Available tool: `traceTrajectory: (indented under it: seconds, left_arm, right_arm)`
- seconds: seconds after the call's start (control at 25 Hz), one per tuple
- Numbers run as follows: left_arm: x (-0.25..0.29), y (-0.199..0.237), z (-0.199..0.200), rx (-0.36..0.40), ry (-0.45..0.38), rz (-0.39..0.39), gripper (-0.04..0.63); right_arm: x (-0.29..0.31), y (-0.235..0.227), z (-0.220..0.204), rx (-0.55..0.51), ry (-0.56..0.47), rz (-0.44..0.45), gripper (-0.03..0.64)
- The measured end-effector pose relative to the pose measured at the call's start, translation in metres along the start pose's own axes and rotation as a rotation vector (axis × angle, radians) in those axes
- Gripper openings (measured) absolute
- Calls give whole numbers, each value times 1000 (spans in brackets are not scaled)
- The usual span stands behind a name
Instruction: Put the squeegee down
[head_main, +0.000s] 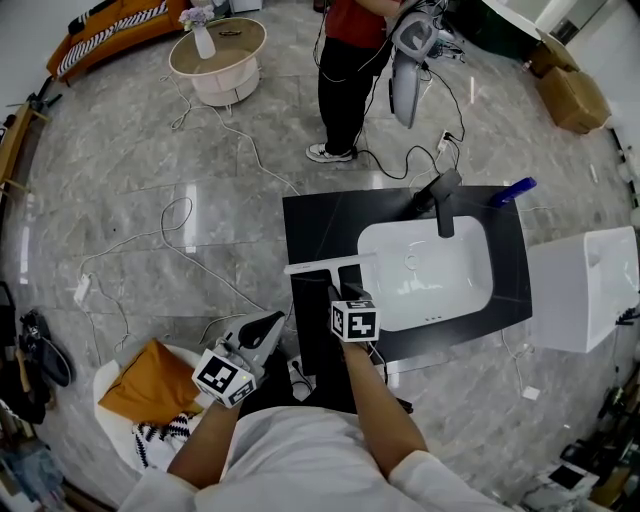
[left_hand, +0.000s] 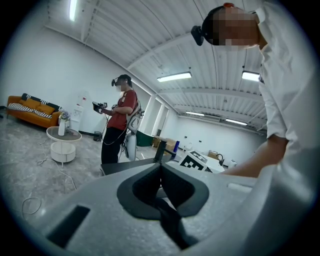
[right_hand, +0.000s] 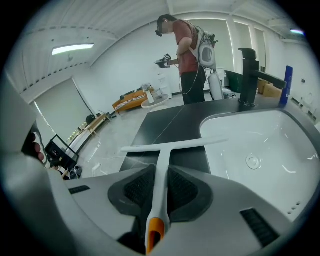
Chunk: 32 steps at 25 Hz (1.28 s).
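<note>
A white squeegee (head_main: 322, 266) with an orange handle end (right_hand: 154, 231) lies with its blade across the black countertop (head_main: 320, 220), at the left rim of the white sink (head_main: 380, 240). My right gripper (head_main: 336, 296) points down at it. The handle (right_hand: 161, 175) runs between its jaws, which stand slightly apart around it and look open. In the right gripper view the blade (right_hand: 175, 145) reaches over the counter edge toward the basin. My left gripper (head_main: 268, 326) hangs lower left, off the counter. Its jaws (left_hand: 160, 165) are shut together and empty.
A black faucet (head_main: 443, 205) and a blue bottle (head_main: 512, 190) stand at the sink's far side. A white box (head_main: 585, 290) sits right of the counter. A person (head_main: 345, 70) stands beyond it. Cables (head_main: 180, 240) cross the floor, and an orange cushion (head_main: 150, 385) lies lower left.
</note>
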<state>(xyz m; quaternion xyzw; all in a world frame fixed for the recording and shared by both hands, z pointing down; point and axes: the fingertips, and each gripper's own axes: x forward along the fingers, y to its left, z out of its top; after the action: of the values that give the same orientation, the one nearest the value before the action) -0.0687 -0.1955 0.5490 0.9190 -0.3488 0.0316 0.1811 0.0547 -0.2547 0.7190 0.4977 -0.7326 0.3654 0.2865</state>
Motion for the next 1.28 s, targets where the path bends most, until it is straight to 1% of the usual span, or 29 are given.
traceTrajectory:
  seconds: [0.04,0.16,0.28,0.4,0.52,0.64,0.72,0.84,0.96,1.08,1.16,1.28]
  left_arm:
    - [0,0,1,1,-1,-1,14]
    - [-3,-2,2,6,-5,-1,14]
    - [-2,-4,4,8,-12,-1,14]
    - [1,-8,10,12,-26,-4,14]
    - [5,-12,27,30,-52,-5,14]
    - [4,-14,58,70,-92,4,14]
    - [1,-17,82,109,-125,14,14]
    - [-6,-20,119,164,-180,40,14]
    - [-14,-31,158,237,-215,54,14]
    - [-23,-46,190,287,-254,51,14]
    - [-31,-55,205,311,-279,53,14]
    - [-40,-67,219,353,-303,61,14]
  right_arm:
    - [0,0,0,5,-3,1,81]
    - [-5,2,5,20,-31,16,143]
    - [-15,0,17,16,-74,14,146]
    - [-39,-1,42,-8,-146,30,147]
    - [-83,11,84,-54,-273,93,146]
    - [-144,33,133,-130,-432,148,135]
    - [-188,46,159,-198,-535,160,117]
    - [-252,59,185,-288,-679,164,79]
    - [-313,69,201,-376,-806,177,45]
    - [-364,69,206,-415,-905,169,26]
    - [-390,67,203,-428,-954,153,21]
    - [-413,64,193,-448,-994,135,20]
